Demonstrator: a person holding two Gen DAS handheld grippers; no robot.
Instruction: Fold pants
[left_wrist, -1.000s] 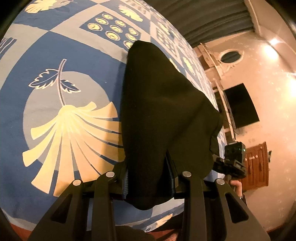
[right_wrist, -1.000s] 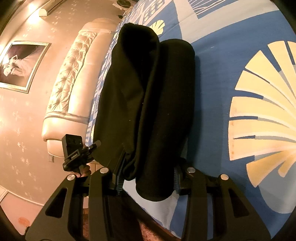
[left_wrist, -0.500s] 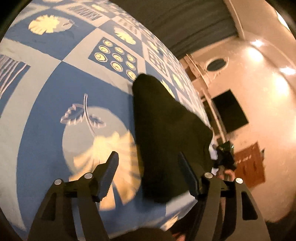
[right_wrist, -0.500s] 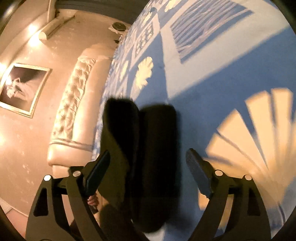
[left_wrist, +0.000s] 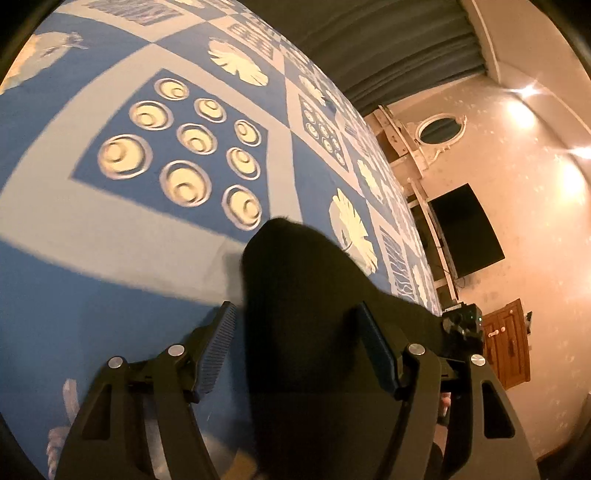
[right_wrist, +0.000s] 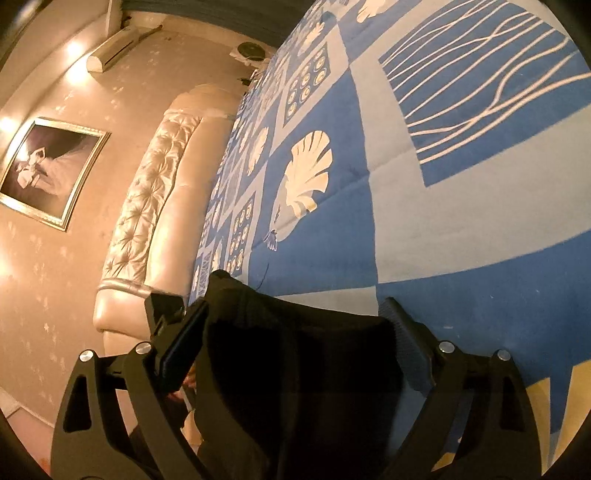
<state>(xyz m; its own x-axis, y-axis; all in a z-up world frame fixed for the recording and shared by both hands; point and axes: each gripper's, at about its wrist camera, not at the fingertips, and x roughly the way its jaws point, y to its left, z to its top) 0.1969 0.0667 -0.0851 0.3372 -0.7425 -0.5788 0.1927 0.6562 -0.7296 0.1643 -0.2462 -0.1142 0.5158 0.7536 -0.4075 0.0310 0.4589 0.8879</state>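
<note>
the black fabric pants (left_wrist: 306, 332) lie folded into a thick dark bundle on the blue bedspread with pale shell and ring patterns (left_wrist: 110, 258), near the bed's edge. in the left wrist view the bundle runs up between the fingers of the left gripper (left_wrist: 295, 345); its jaws stand apart with a gap on each side, the ribbed pads not pressing the cloth. in the right wrist view the same pants (right_wrist: 295, 369) fill the space between the fingers of the right gripper (right_wrist: 293, 341), whose jaws are opening, already wide; the left pad sits just beside the cloth's edge and the right pad just beside its other side, whether they touch i cannot tell.

the right gripper's black body (left_wrist: 461, 325) shows past the pants in the left view. beyond the bed stand a cream tufted headboard (right_wrist: 155, 206), a framed picture (right_wrist: 48, 170) on the pinkish wall, a dark flat screen (left_wrist: 465, 229), an oval mirror (left_wrist: 439, 129), a brown wooden cabinet (left_wrist: 506, 347) and grey curtains (left_wrist: 388, 44).
</note>
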